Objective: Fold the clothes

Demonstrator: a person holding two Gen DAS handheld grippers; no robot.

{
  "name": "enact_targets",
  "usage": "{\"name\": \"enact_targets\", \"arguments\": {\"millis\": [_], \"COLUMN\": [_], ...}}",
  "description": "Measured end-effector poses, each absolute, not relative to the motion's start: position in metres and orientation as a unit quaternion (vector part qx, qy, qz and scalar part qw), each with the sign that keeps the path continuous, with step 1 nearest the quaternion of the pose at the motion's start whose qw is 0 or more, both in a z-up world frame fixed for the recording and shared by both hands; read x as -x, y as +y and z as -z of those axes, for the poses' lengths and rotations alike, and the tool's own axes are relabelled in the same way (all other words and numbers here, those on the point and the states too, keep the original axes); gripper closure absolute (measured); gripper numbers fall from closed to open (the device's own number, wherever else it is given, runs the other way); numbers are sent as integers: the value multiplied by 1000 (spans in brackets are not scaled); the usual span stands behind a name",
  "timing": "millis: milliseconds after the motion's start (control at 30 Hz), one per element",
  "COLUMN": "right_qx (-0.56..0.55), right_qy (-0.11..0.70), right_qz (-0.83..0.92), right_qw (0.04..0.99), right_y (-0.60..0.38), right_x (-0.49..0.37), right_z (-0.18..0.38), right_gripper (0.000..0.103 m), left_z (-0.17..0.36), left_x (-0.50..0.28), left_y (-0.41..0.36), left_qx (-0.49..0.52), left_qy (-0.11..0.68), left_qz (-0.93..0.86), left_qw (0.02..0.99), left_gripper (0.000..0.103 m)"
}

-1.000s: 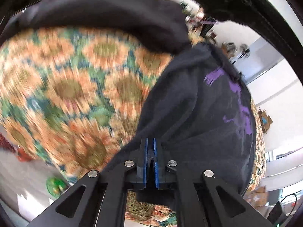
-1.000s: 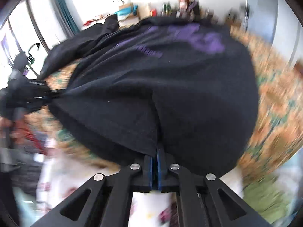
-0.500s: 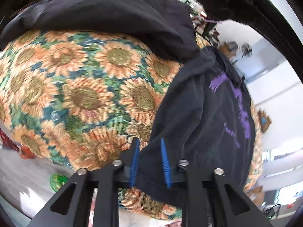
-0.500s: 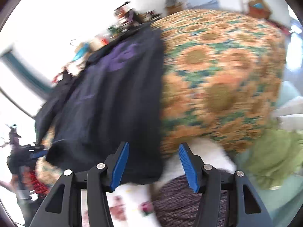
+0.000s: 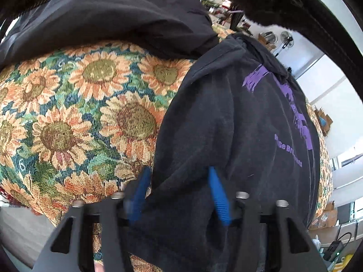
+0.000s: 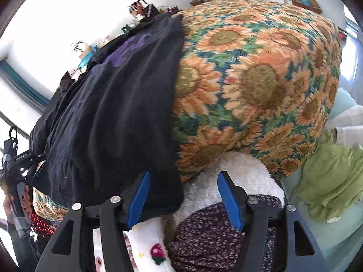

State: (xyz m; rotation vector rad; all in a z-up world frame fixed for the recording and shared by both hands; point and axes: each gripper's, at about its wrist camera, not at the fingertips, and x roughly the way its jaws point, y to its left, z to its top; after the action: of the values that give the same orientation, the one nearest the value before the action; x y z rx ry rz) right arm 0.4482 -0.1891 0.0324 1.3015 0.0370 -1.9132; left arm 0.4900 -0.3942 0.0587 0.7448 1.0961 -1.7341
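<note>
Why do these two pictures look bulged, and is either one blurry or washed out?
Both views come through fisheye lenses, so the sunflower cloth bulges and black rims frame the corners. Left wrist view: weave and the black shirt fairly sharp, bright window at right. Right wrist view: sunflowers smeared by blur, the wall behind blown out white.

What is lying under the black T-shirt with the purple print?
The black T-shirt lies on the sunflower cloth, which shows on both sides of it. What that cloth covers, and anything hidden beneath the shirt, cannot be seen.

free: sunflower cover [image 6: 261,79] right | blocked: black shirt [image 6: 118,113] left
</note>
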Motion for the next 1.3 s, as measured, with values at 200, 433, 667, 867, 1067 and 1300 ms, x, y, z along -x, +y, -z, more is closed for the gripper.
{"name": "enact_targets", "arguments": {"millis": [200,433,667,867,1067,1300], "right_qx": [-501,-503,-493,-441,-428,-422], "right_qy": [37,56,79,145,158,162], "right_qz": [763,760,767,810,813,816], "right_qw": [407,408,403,359,362,362], "right_y": [-197,-206,-211,-200,-209,-203], "right_x": [-455,-463,-469,-483,-490,-495], "right_z": [-41,-41,-44,-73,-89,-93], "right_gripper": [39,38,102,102,102,102], "left_z": [-89,-107,-88,-85,-86,-88], "left_x": [-509,-512,-516,-510,-511,-510], "left_y": [-396,-407,-414,-414,-414,-415], "left_qx": [-265,-264,-276,-290,-291,-304], "left_qy": [425,385,406,397,400,399], "left_qz": [706,709,693,691,692,691], "left_qw": [501,529,528,530,525,521], "left_gripper": [101,101,101,101,101,101]}}
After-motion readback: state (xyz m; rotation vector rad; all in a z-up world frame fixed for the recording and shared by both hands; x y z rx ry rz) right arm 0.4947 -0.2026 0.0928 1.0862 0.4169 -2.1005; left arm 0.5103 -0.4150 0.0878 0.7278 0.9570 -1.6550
